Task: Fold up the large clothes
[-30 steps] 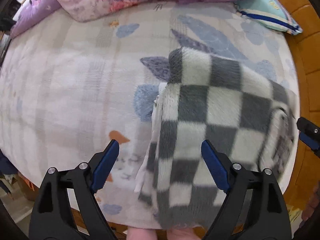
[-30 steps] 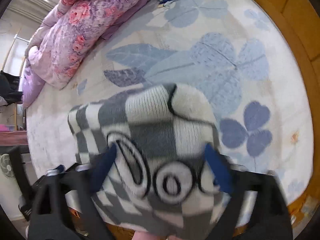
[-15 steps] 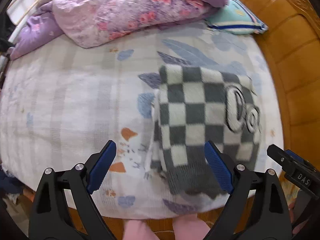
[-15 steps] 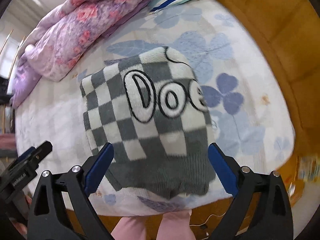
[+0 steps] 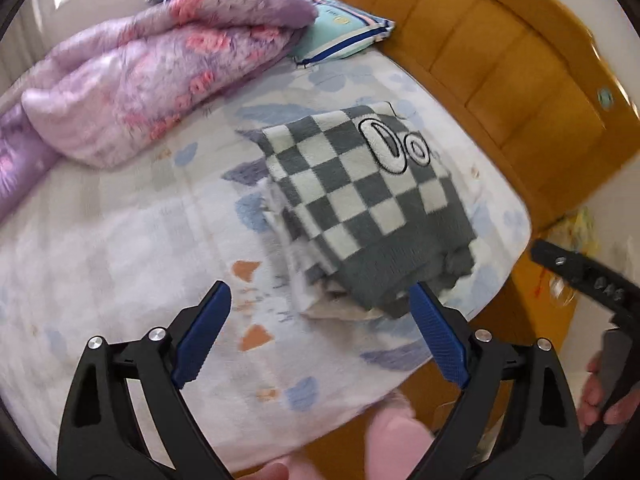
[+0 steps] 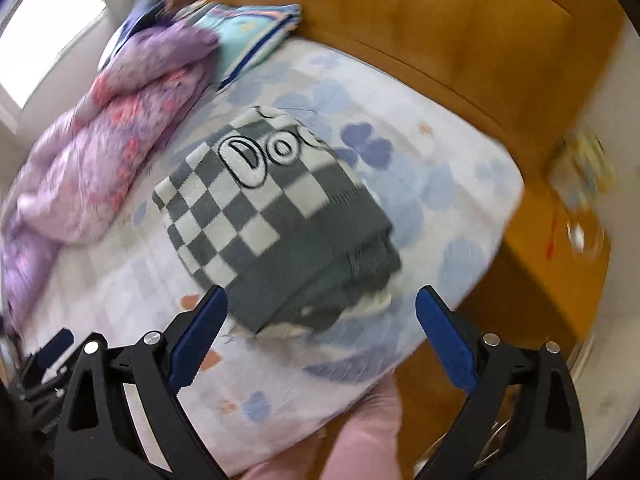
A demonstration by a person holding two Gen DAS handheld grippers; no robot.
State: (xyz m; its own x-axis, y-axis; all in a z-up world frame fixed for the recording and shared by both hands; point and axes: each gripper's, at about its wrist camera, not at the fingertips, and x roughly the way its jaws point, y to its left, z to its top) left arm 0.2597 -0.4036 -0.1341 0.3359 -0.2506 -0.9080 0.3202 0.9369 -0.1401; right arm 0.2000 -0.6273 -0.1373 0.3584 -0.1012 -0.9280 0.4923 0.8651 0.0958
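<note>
Bed (image 5: 120, 264): soft mattress under a pale sheet printed with blue leaves and orange flecks; wooden headboard (image 5: 500, 60) along its far edge.
Quilt (image 5: 152, 84): bulky purple floral heap at the far left corner, well apart from the sweater.
Sweater (image 5: 360, 208): grey-and-white checked knit, fluffy, folded into a thick rectangle near the bed's near right corner; lettering faces up, and white layers peek out at the near hem.
Key relation: the sweater lies ahead of and below both grippers, its long axis running away toward the headboard; neither touches it.
Left gripper (image 5: 320, 336): blue ridged fingers spread wide, nothing between them.
Right gripper (image 6: 320, 336): fingers likewise wide apart and empty, though this view is blurred.
Progress: folding looks finished, probably.
</note>
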